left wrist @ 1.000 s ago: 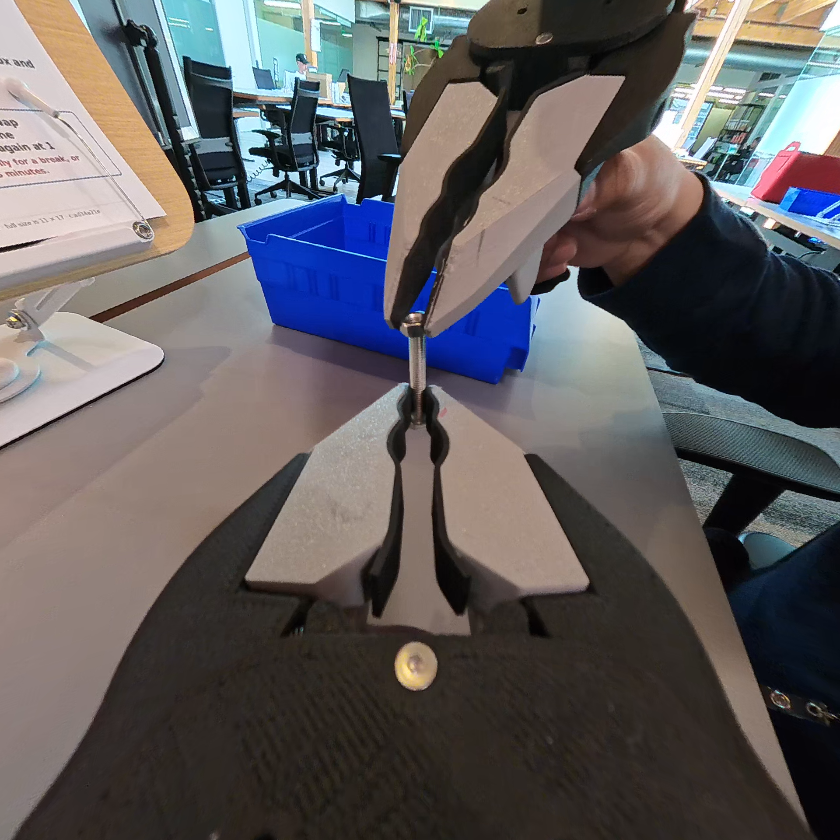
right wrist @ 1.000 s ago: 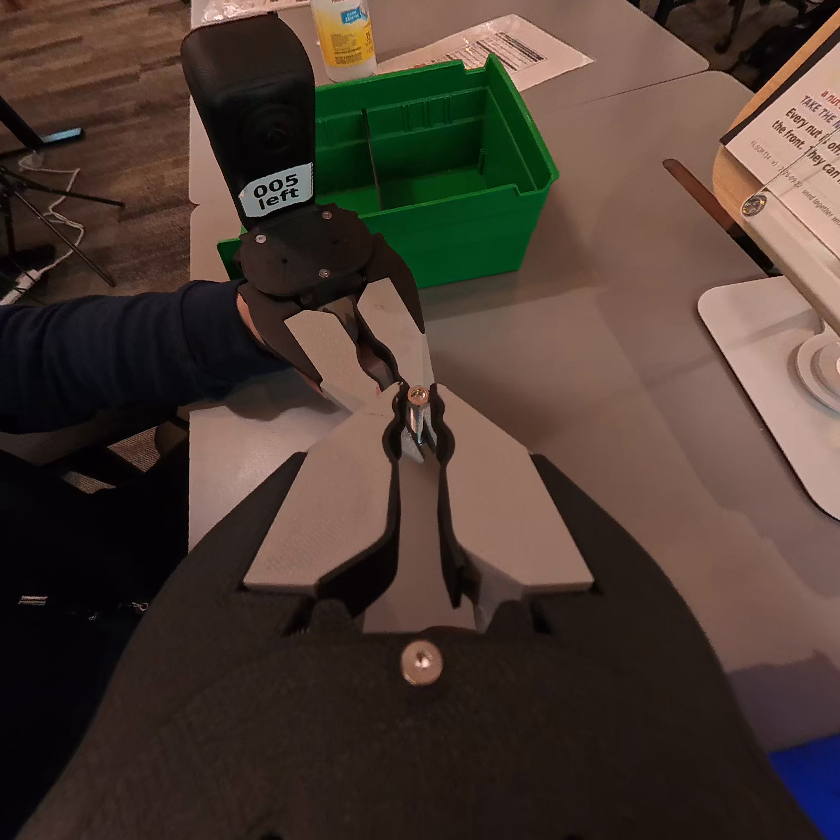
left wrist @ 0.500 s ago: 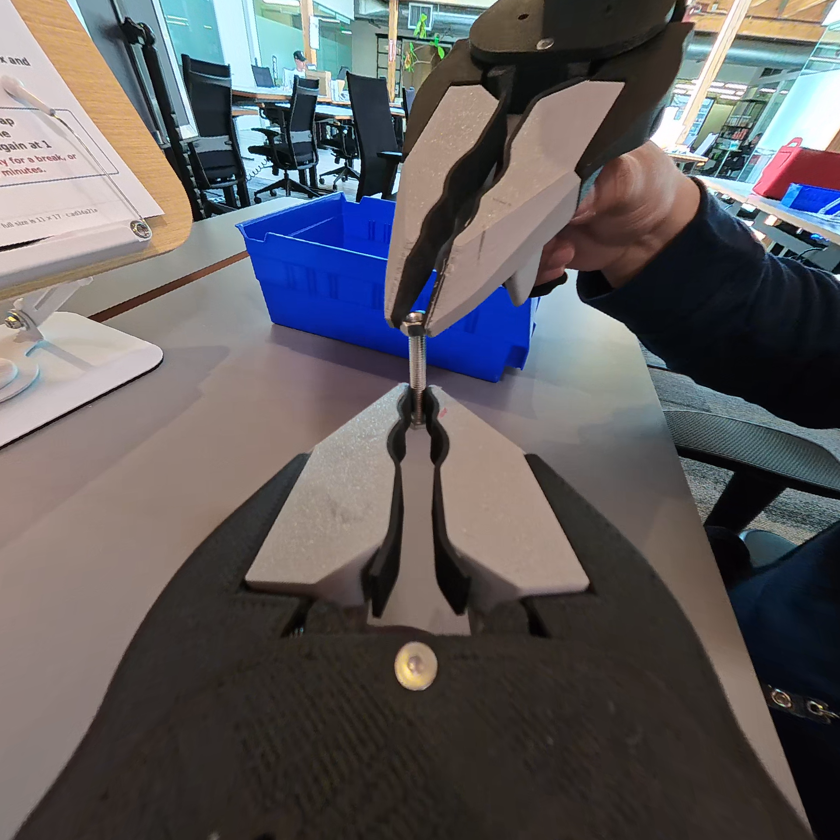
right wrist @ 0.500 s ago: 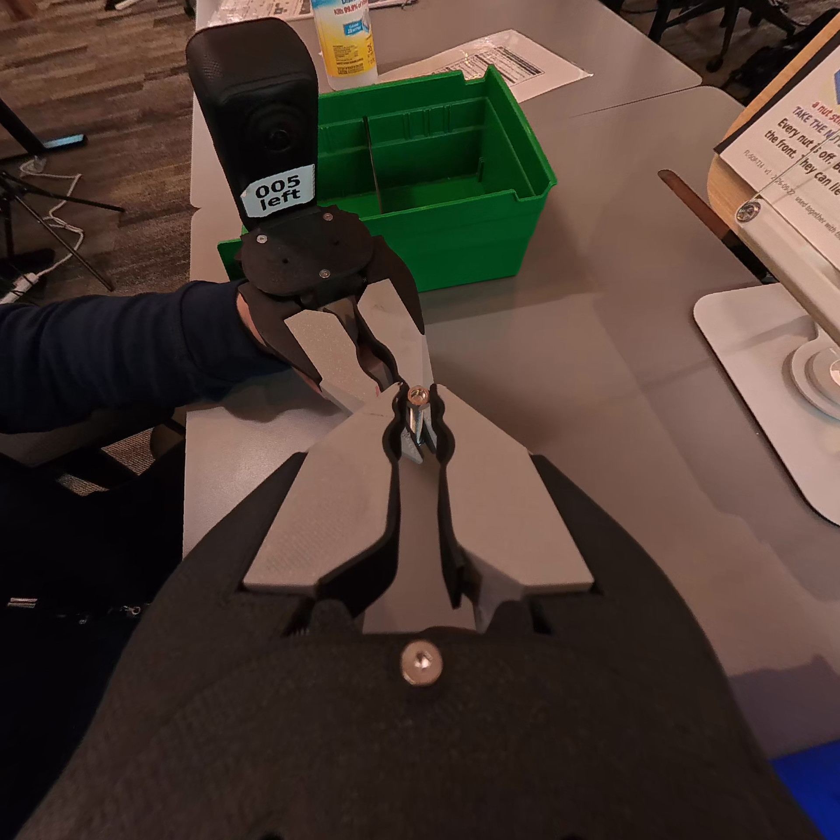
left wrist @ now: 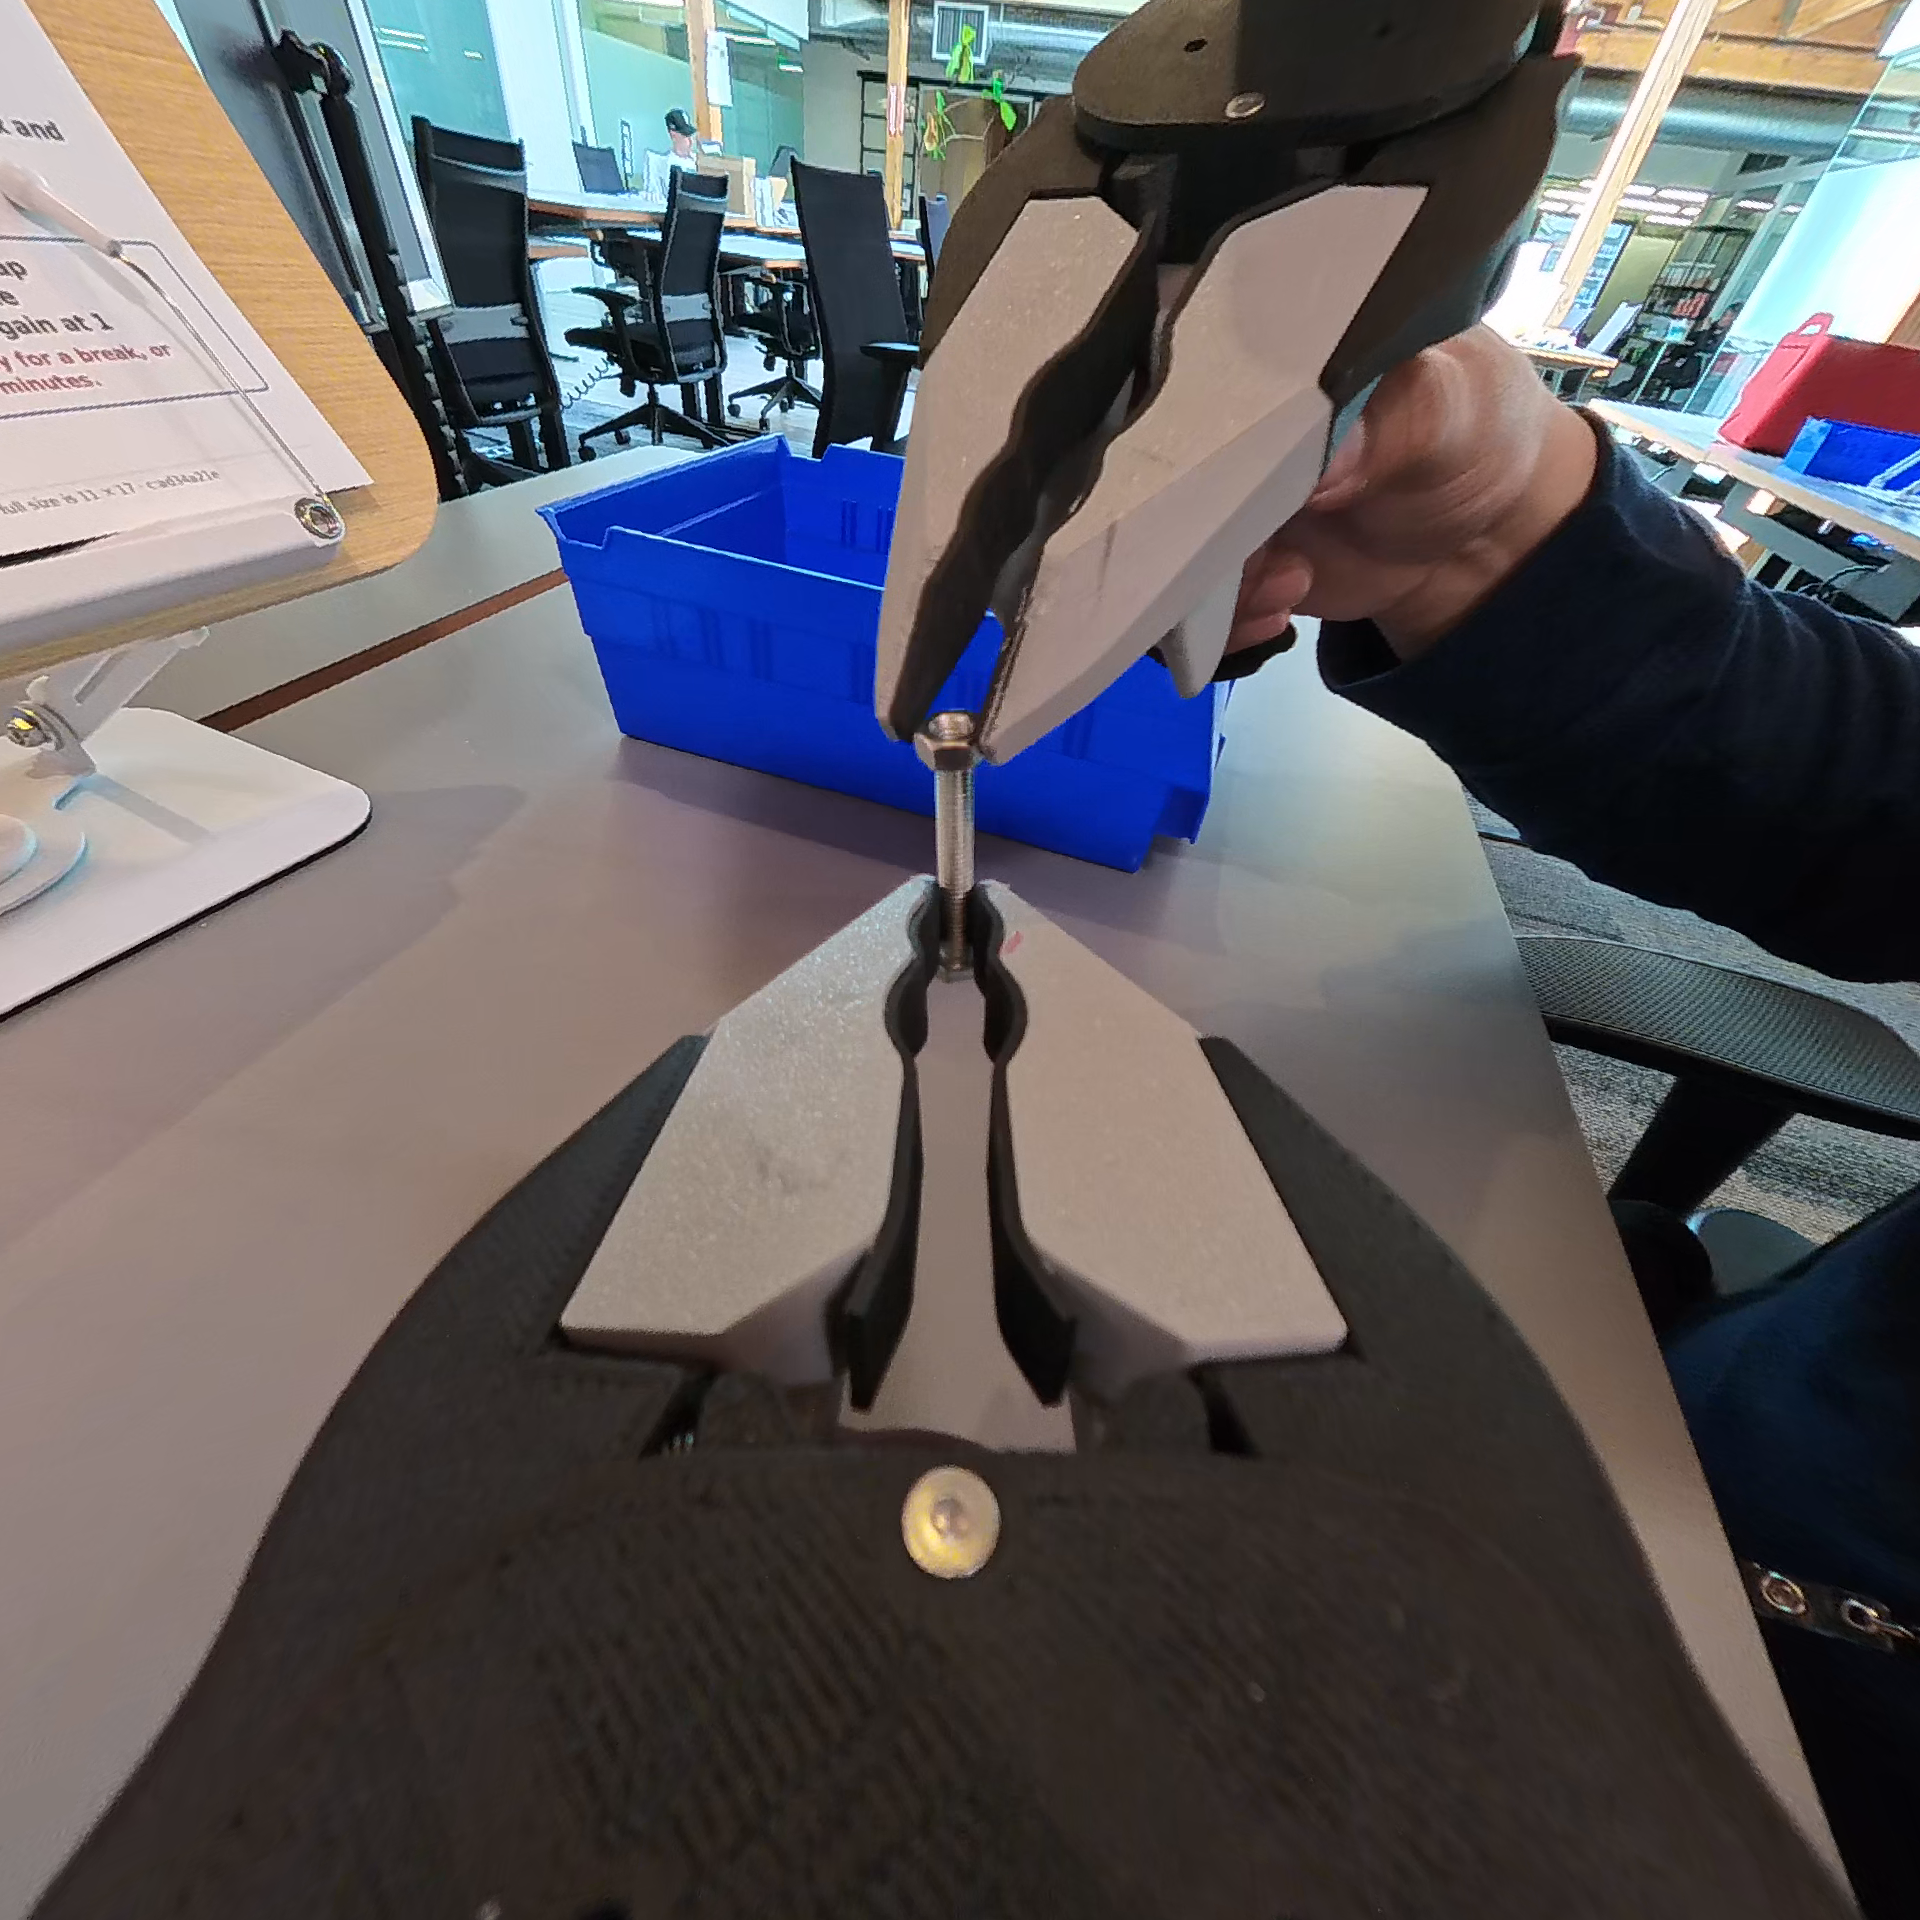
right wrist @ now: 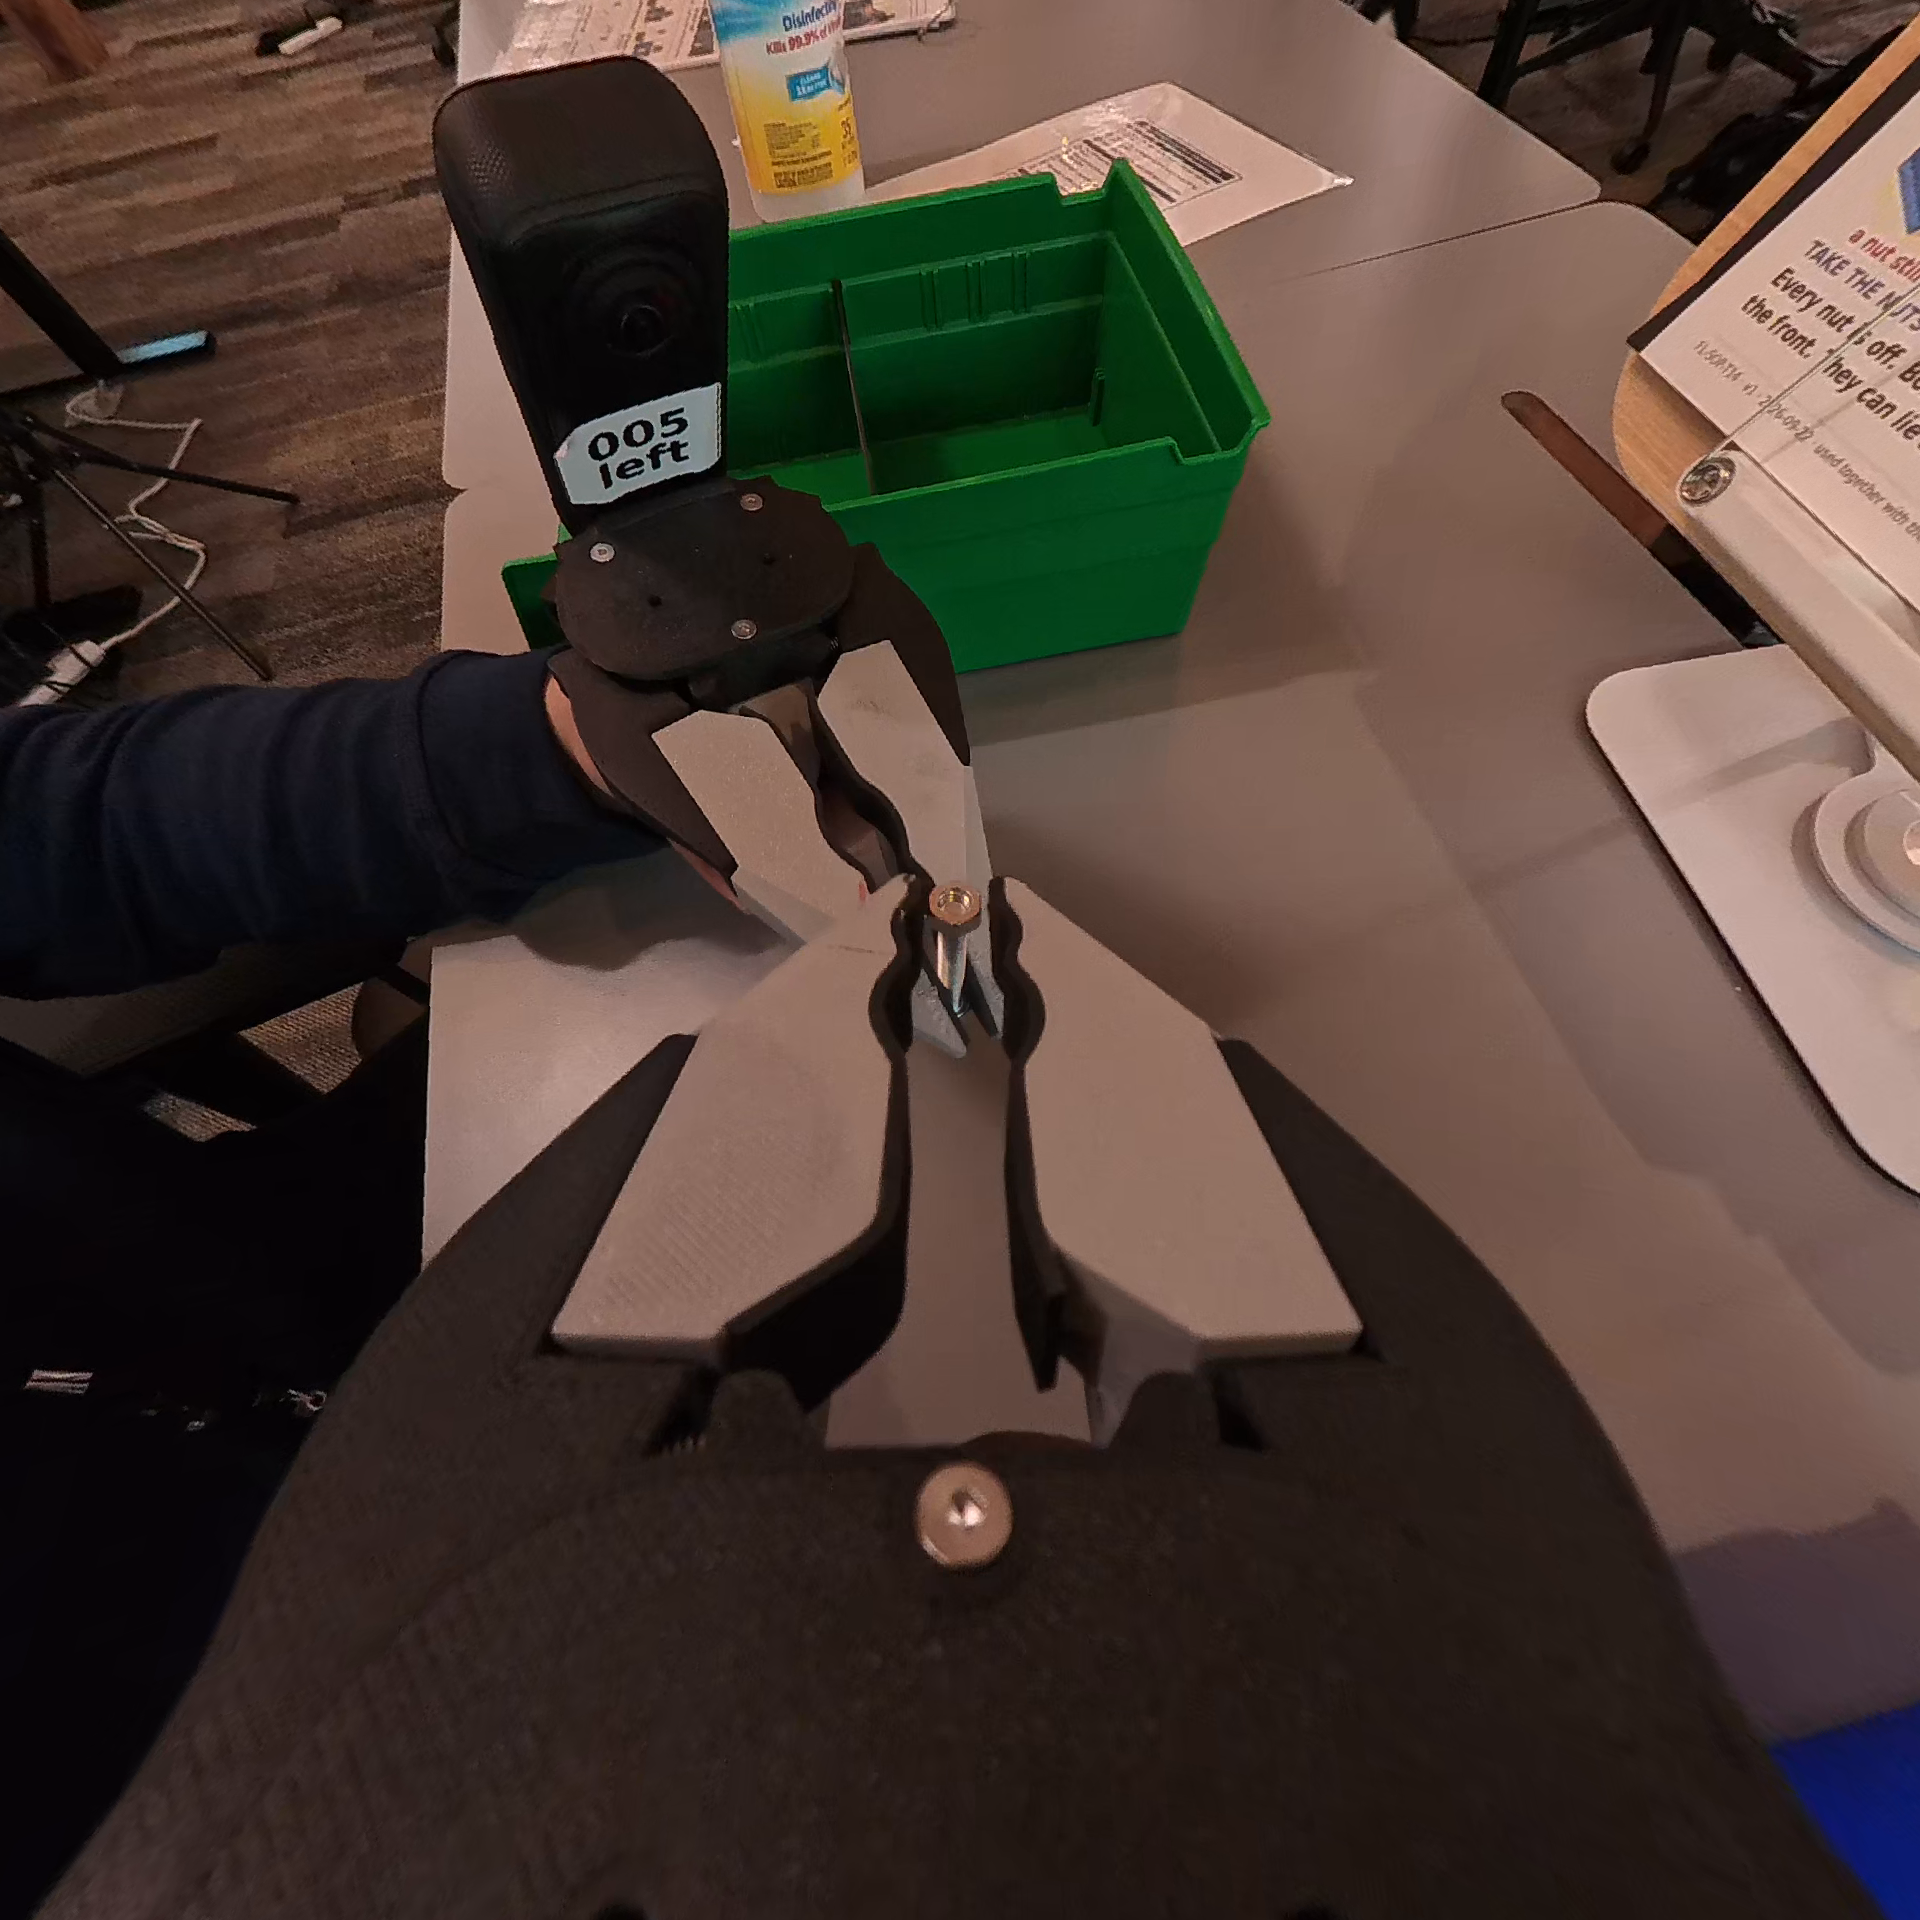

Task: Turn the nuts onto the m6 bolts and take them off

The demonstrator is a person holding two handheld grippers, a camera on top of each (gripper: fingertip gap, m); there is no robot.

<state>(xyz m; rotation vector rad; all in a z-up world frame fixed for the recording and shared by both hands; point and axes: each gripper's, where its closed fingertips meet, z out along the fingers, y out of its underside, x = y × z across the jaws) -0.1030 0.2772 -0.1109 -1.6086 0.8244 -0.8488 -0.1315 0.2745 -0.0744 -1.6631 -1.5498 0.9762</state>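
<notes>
A silver M6 bolt [left wrist: 950,821] stands upright above the grey table [left wrist: 416,987]. My left gripper [left wrist: 951,904] is shut on its lower end. A hex nut [left wrist: 943,732] sits at the bolt's top end. My right gripper [left wrist: 945,732] comes down from above, held by a hand, and its tips are closed on the nut. In the right wrist view the right gripper [right wrist: 951,914] flanks the nut [right wrist: 951,902], with the bolt shaft [right wrist: 948,961] below it. The left gripper [right wrist: 956,1023] reaches in from the left under it.
A blue bin [left wrist: 748,623] stands just behind the bolt. A green divided bin [right wrist: 1039,561] sits behind the left gripper, with a bottle [right wrist: 790,104] and a paper sheet [right wrist: 1174,166] beyond. An instruction board on a white stand [left wrist: 156,831] occupies one side of the table. Some 4 cm of space lies between my two pairs of fingers.
Almost nothing. The right gripper has shifted very slightly on the nut; the left gripper and the bolt stay where they were.
</notes>
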